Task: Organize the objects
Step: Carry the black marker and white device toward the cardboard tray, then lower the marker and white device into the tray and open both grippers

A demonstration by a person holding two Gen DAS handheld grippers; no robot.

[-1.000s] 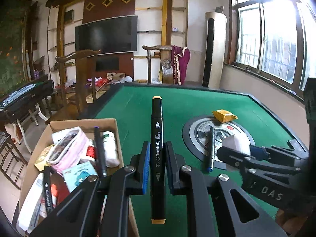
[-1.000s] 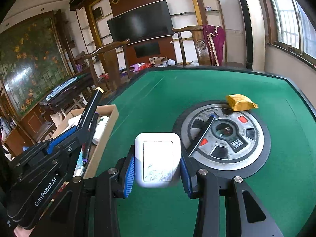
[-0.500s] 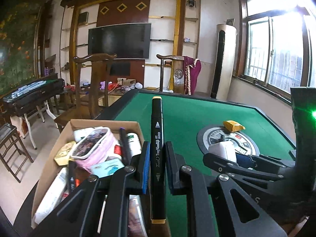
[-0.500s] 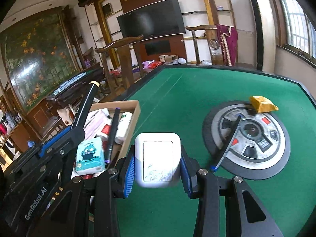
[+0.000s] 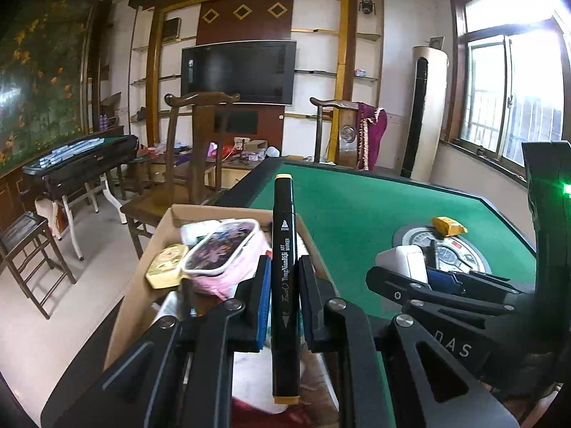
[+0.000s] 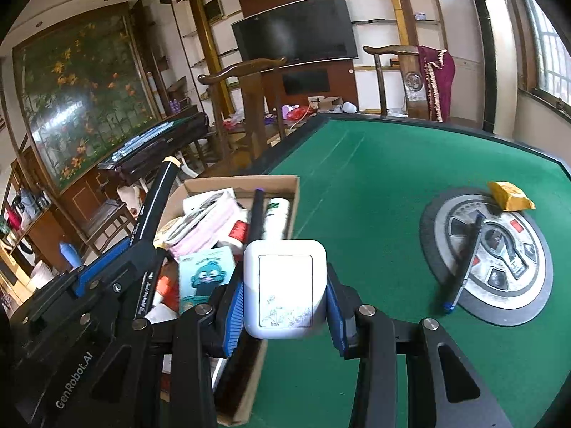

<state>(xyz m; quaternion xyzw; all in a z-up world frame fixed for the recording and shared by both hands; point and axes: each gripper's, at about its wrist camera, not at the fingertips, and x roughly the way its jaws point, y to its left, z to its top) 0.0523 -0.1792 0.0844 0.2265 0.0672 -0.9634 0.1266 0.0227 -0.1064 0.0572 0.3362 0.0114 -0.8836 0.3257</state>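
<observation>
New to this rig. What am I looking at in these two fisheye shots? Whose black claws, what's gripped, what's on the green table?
No robot arm here: a person holds a two-finger gripper in each hand, and each gripper carries a camera looking forward along its fingers.

Left wrist view: the left gripper is shut on a black art marker, above a cardboard box already full of small items.

Right wrist view: the right gripper is shut on a white rounded case, at the box's edge.

On the green table, a round control panel sits in the centre, with a dark pen and a yellow packet lying on it.
</observation>
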